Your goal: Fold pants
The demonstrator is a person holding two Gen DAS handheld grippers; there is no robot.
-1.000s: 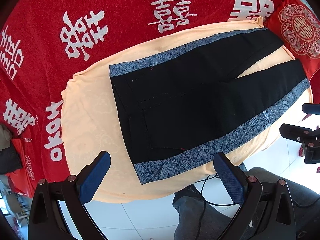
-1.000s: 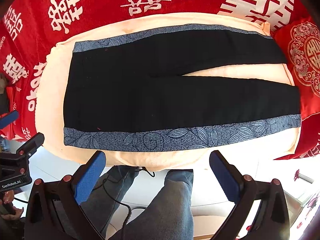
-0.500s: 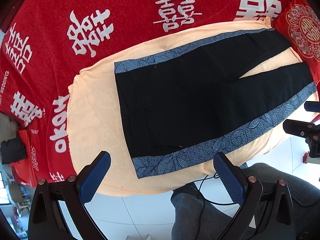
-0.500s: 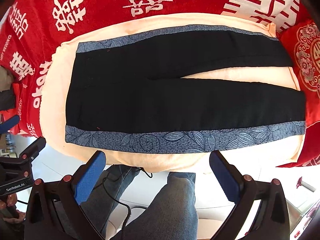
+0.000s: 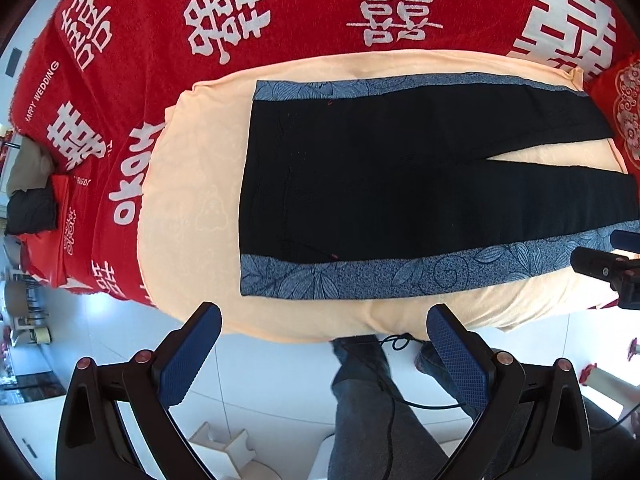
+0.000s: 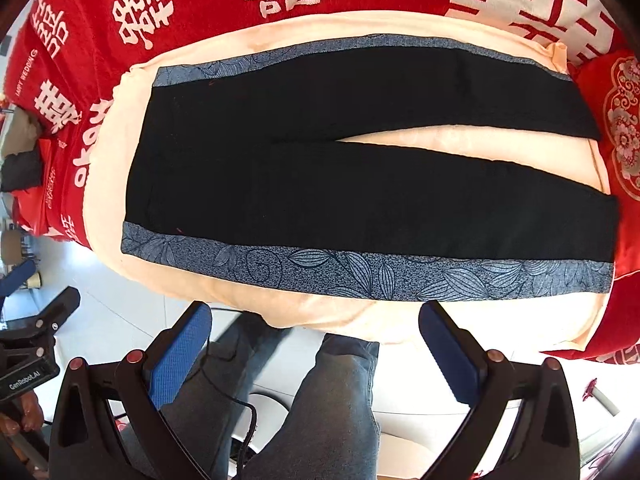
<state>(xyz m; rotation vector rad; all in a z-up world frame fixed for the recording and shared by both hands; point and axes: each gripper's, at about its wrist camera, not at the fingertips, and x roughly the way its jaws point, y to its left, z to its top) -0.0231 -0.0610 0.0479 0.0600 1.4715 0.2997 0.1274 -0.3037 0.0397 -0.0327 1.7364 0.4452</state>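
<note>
In the left wrist view, the left gripper point(image 5: 324, 330) stood released at the bottom of the frame, its 2 blue-padded fingers point(image 5: 192, 354) spread wide with nothing between them, hanging over white floor tiles point(image 5: 276, 384) and the person's jeans point(image 5: 368, 400). The right gripper point(image 6: 316, 328) was likewise released and bare in the right wrist view, above the same jeans and a black cable point(image 6: 224, 392). At the lower left of that frame the other tool showed a label reading "GenRobot.AI" point(image 6: 25, 380).

Just beyond both sets of fingertips lay the near edge of a peach cloth point(image 5: 192, 208), and on it the pants point(image 5: 400, 184), spread flat and unfolded. Neither gripper touched them. The waist sat toward the left of each frame and the 2 legs ran to the right, parted by a narrow wedge of peach cloth. A blue leaf-patterned stripe point(image 6: 360, 272) ran along the near side seam, closest to the tongs, and a matching stripe along the far seam.

The peach cloth left a broad bare margin left of the waistband and a thin margin on the near side; the leg cuffs reached close to its right edge.

Farthest off, a red blanket point(image 5: 280, 8) bore large white double-happiness characters and, at the upper left, the words "HAPPY WEDDING" point(image 5: 40, 90). A red cushion point(image 6: 624, 128) with a white ornamental medallion sat at the right edge.
</note>
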